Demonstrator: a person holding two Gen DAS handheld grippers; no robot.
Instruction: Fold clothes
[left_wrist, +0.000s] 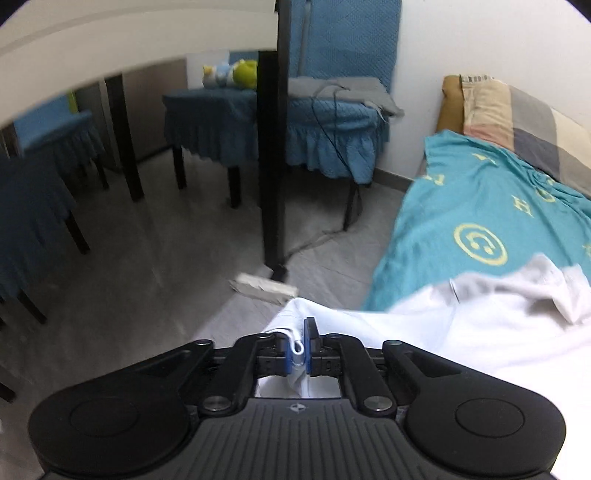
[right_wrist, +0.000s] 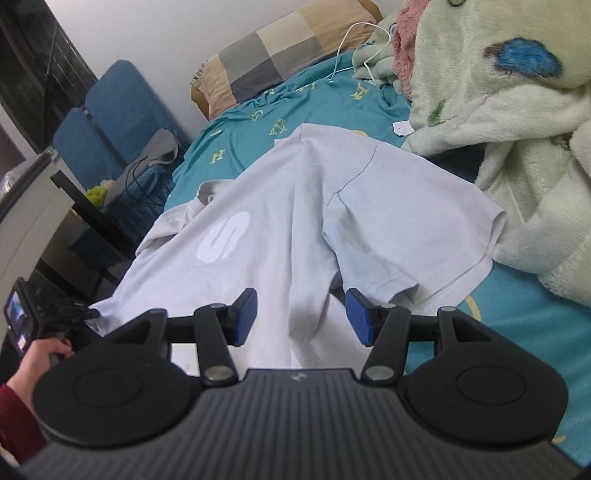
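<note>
1 garment was in play: a pale T-shirt (right_wrist: 280, 206) spread on the teal bedsheet (right_wrist: 332, 107), printed side up, near the bed's left edge. We judged the fold barely begun. The body lay mostly open, with a raised ridge running down its middle and 1 short sleeve (right_wrist: 417, 236) lying out flat toward the fleece blanket (right_wrist: 498, 110). No clean crease or stacked layer showed anywhere, so we took the sleeve folds and the body folds as all left to do.

Left gripper (left_wrist: 303, 347): jaws pinched tight on a bunched white edge of the shirt, cloth squeezed between the blue pads (left_wrist: 312, 332). In the right wrist view that gripper sat at the shirt's lower left corner, beyond the bed's edge and over the floor (left_wrist: 147, 258), with the cloth drawn toward it.

Right gripper (right_wrist: 301, 317): jaws wide apart, holding nothing, poised at the near hem with the central ridge between the 2 pads. We could not tell whether the pads touched the cloth.

Orientation: the collar (right_wrist: 208, 192) sat at the far left, the hem nearest us. So the shirt's long axis ran from the hem up and leftward toward the collar, slanted across the bed rather than square to the pillow (right_wrist: 280, 51). We judged that slant would want straightening before a tidy fold.
</note>
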